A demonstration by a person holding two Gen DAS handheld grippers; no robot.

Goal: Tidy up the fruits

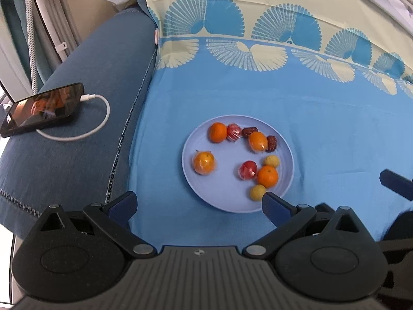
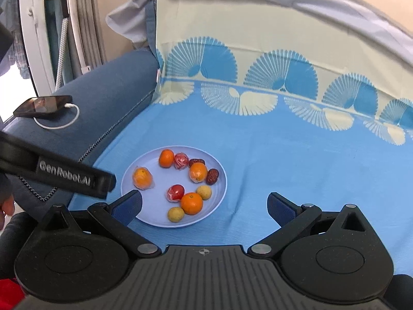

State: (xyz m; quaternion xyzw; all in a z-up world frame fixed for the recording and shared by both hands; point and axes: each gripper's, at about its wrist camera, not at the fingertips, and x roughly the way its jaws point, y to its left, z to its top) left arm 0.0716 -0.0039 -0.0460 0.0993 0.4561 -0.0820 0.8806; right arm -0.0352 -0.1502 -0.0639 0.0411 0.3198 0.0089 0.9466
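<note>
A pale blue plate (image 1: 227, 204) (image 2: 216, 196) lies on a blue patterned cloth and holds several fruits: oranges (image 1: 267, 176) (image 2: 191, 203), some in clear wrap (image 1: 204, 162) (image 2: 142, 178), wrapped red fruits (image 1: 247, 169) (image 2: 176, 192), small yellow fruits (image 1: 257, 192) (image 2: 176, 214) and dark red dates (image 1: 271, 143) (image 2: 212, 176). My left gripper (image 1: 198, 204) is open and empty, just short of the plate's near rim. My right gripper (image 2: 204, 205) is open and empty, near the plate's right near edge. The left gripper's arm (image 2: 59, 173) shows in the right wrist view.
A phone (image 1: 44, 108) (image 2: 42, 106) on a white charging cable (image 1: 98, 121) lies on the dark blue sofa arm (image 1: 85, 142) at the left. The cloth (image 1: 322, 134) spreads to the right and up the sofa back. Part of the right gripper (image 1: 397, 183) shows at the right edge.
</note>
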